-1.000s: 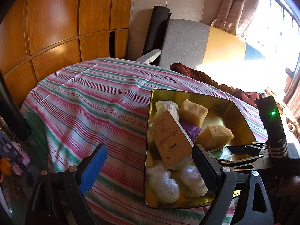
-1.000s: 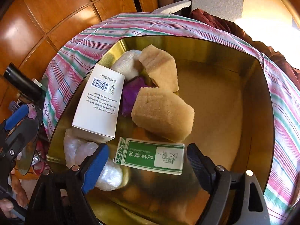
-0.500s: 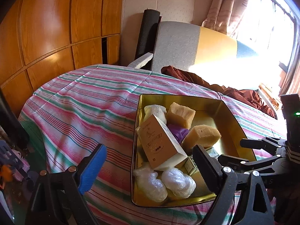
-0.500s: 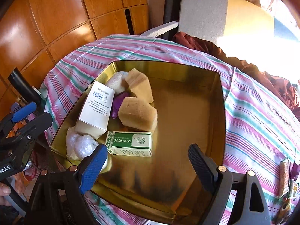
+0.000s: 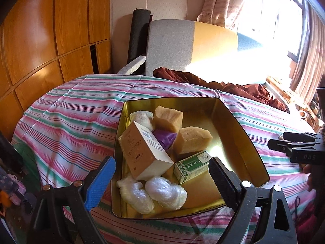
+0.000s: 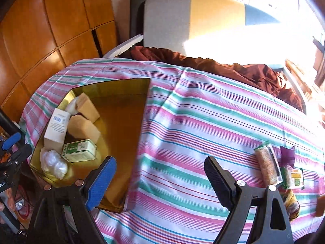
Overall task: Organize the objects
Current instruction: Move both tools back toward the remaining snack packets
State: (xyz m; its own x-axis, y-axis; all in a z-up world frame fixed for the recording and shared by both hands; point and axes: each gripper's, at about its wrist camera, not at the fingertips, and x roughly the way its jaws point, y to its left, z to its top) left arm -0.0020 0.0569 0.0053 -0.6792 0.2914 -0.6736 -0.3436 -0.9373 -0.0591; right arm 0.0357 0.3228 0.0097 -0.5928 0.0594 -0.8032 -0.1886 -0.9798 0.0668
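A bench under a striped cloth [image 6: 193,122] carries everything. Toward its left edge sits a gold tin [image 5: 239,134], stiff-walled and shiny, probably slippery, best gripped by a rim. Its left half holds a tall carton [image 5: 142,152], two tan sponge blocks [image 5: 191,140], a green box [image 5: 192,165], two plastic-wrapped bundles [image 5: 165,191], a white wad and a purple piece; all look light, the sponges soft. Near the bench's right edge lie slim snack packets [image 6: 268,166], light, crinkly, likely crushable, so take one across its narrow width. The left gripper [image 5: 162,174] and right gripper [image 6: 160,179] both hang with jaws spread wide, nothing between them.
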